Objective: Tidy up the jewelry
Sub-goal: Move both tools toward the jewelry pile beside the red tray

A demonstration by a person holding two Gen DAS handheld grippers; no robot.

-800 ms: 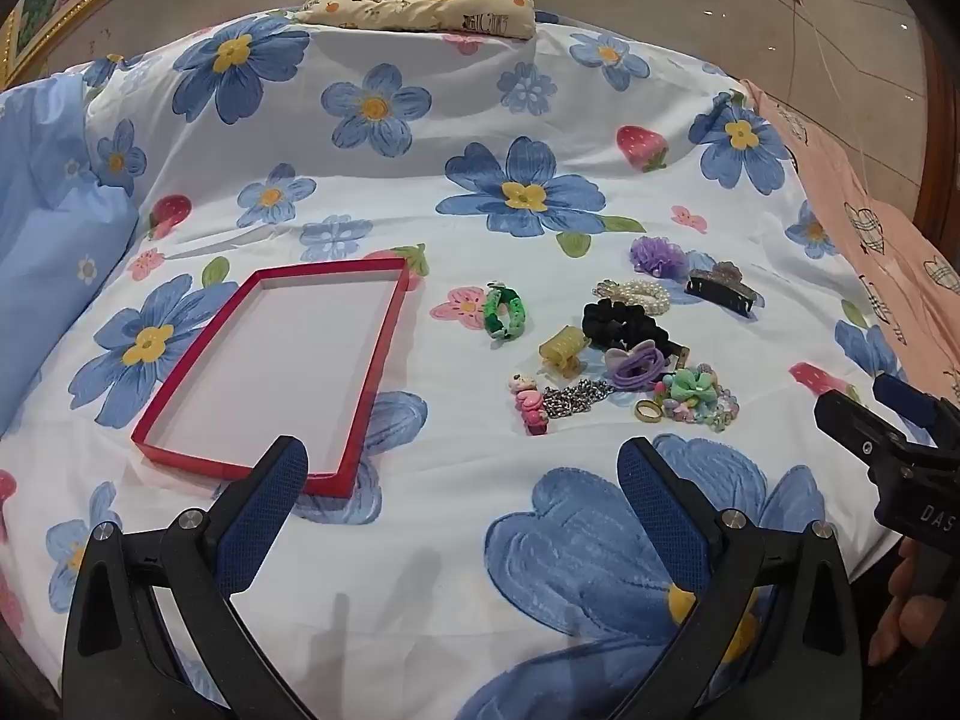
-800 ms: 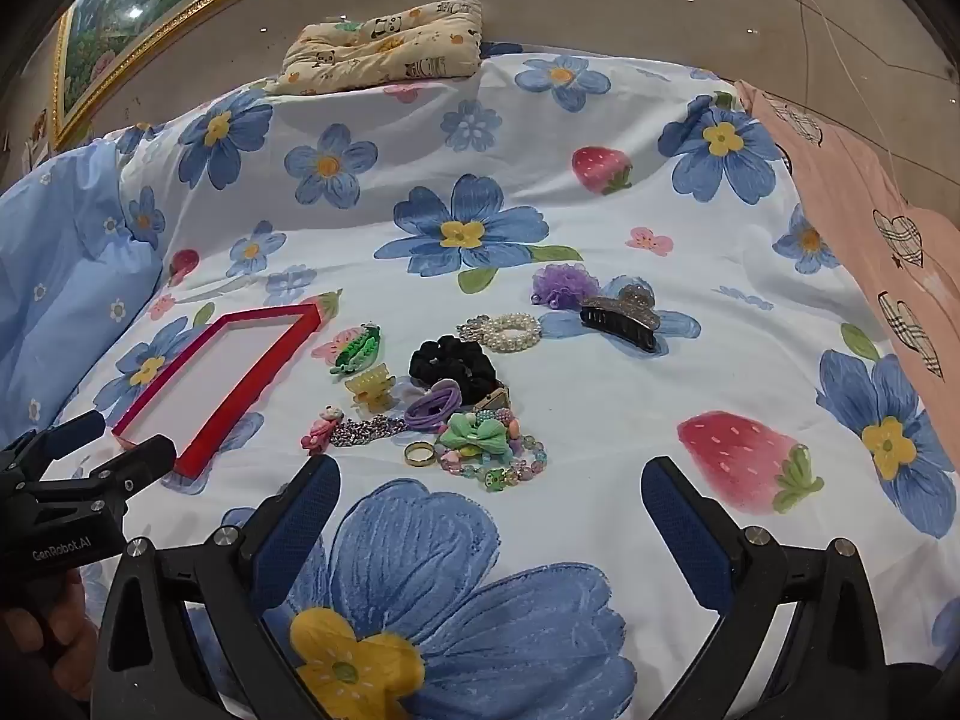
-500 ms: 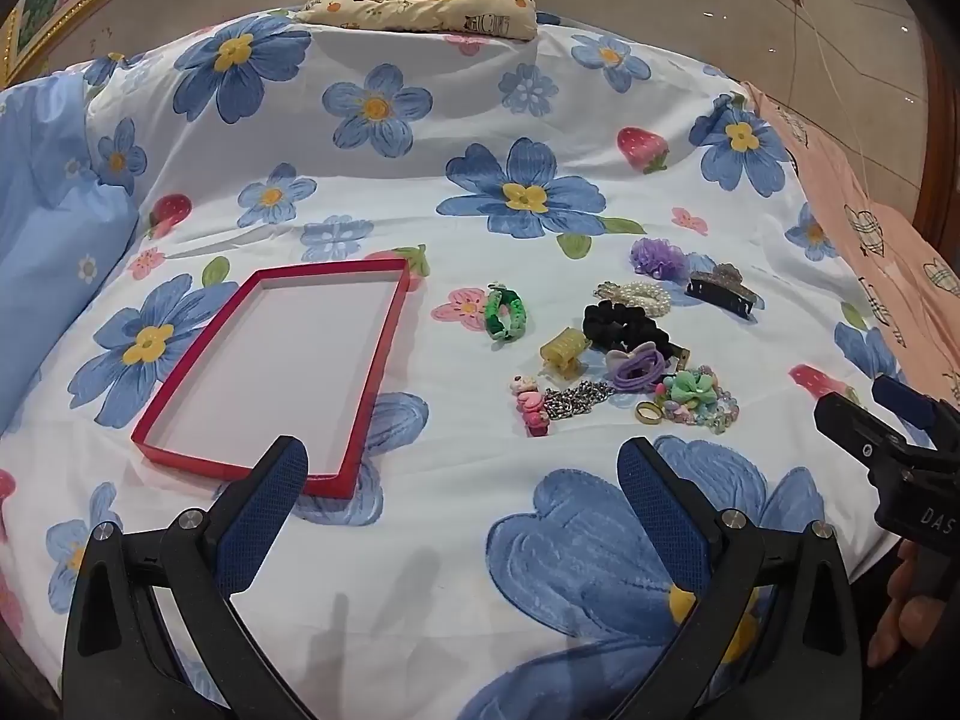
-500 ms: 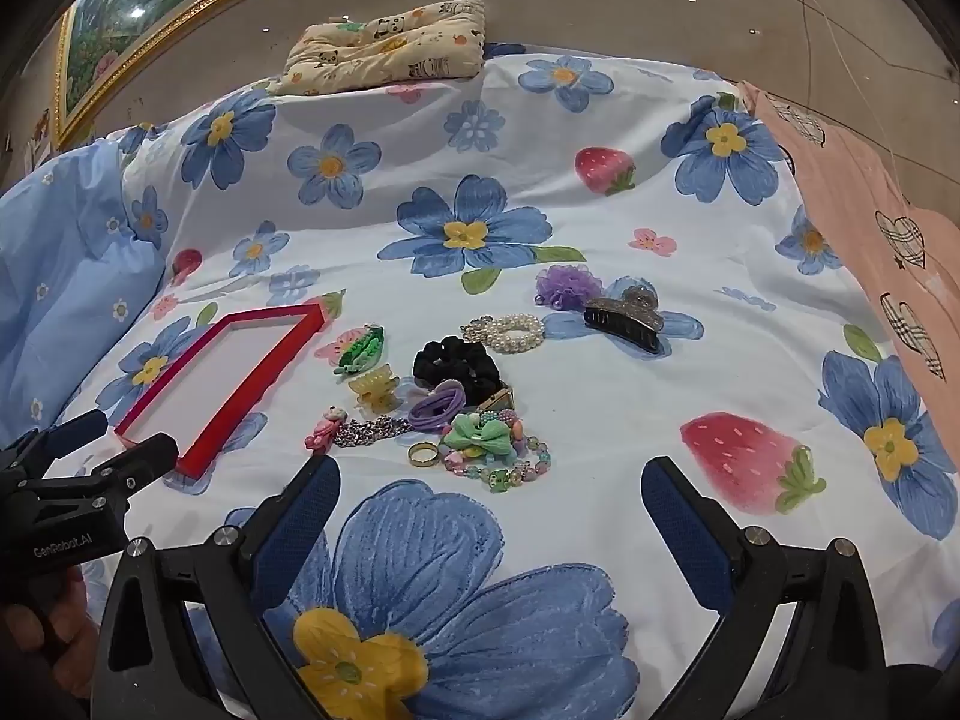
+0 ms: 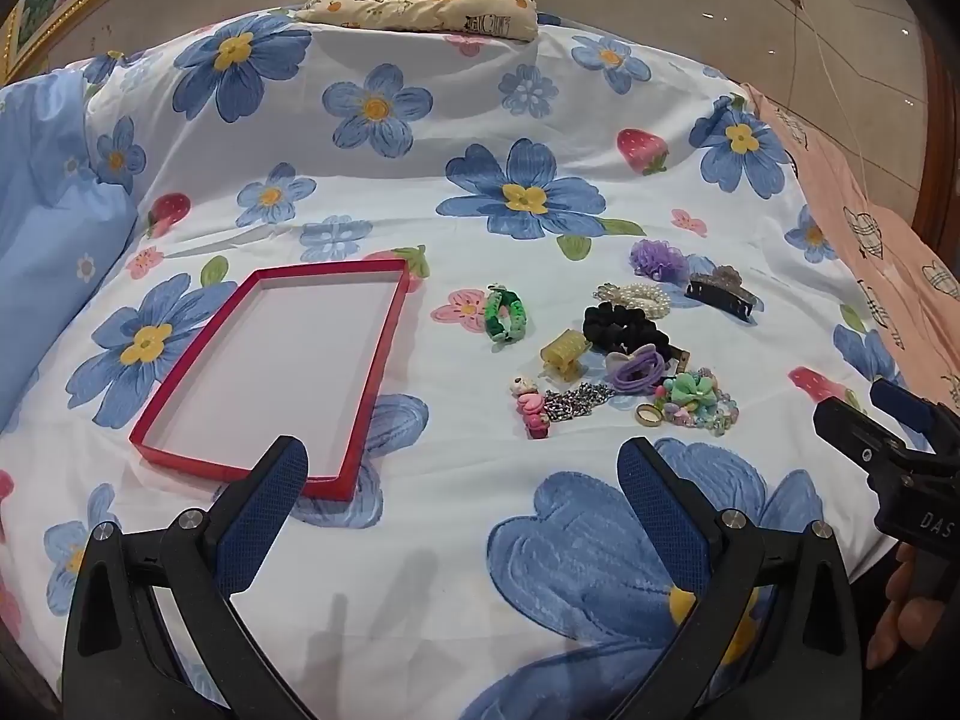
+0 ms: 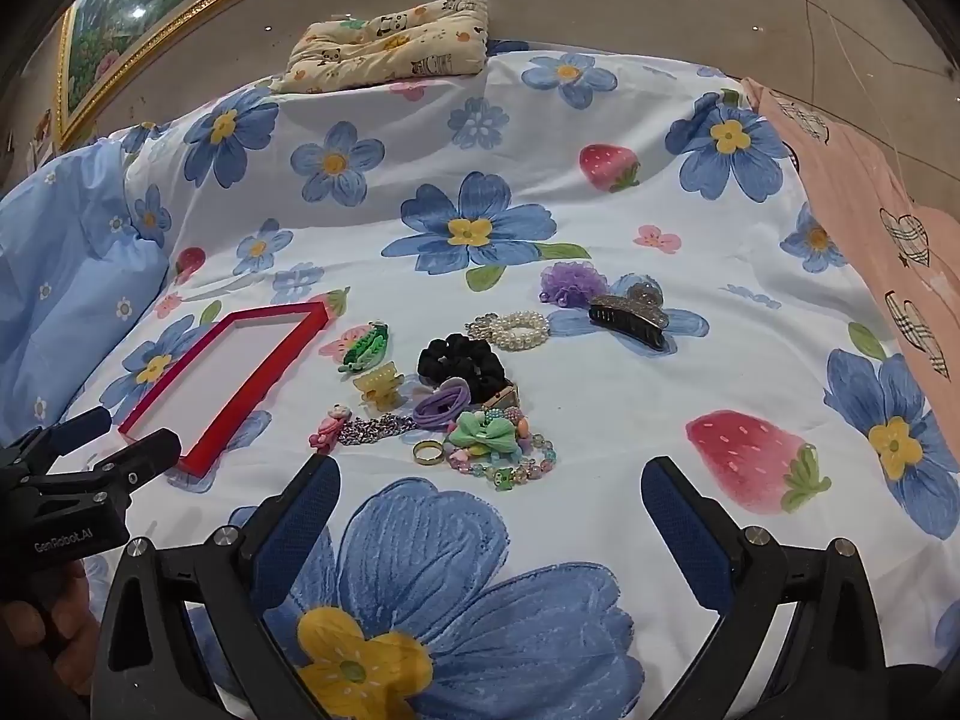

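Between the left gripper's (image 5: 462, 468) blue pads sits bare sheet (image 5: 456, 540) only; jaws spread wide, holding nothing. Left pad overlaps the tray's (image 5: 384, 354) near corner in view; can't tell if touching. Tray is red-rimmed, white inside, at 11 o'clock from the left gripper.

Right gripper (image 6: 489, 483) likewise: jaws released wide, nothing between but a big blue printed flower (image 6: 432, 546). It shows at 3 o'clock in the left view, the left gripper at 9 o'clock in the right view.

Jewelry pile lies at 12 o'clock just past the right gripper, on the sheet, outside the tray, well right of it.
- gold ring (image 6: 428, 452) nearest, touching nothing obvious
- green bow (image 6: 483, 433) on a pastel bead bracelet (image 6: 531, 468), just right of ring
- silver chain (image 6: 378, 427) with pink charm (image 6: 327, 427), at 10 o'clock from ring
- purple hair tie (image 6: 441, 407), yellow claw clip (image 6: 378, 387) behind
- black scrunchie (image 6: 462, 360) mid-pile
- green bracelet (image 6: 364, 349) apart, nearest the tray
- pearl bracelet (image 6: 510, 327), purple pompom (image 6: 570, 282), grey claw clip (image 6: 630, 312) farthest, at 1 o'clock

Panda-print cushion (image 6: 390, 42) at far bed edge, 12 o'clock. Pink cloth (image 6: 870, 192) at 2 o'clock.
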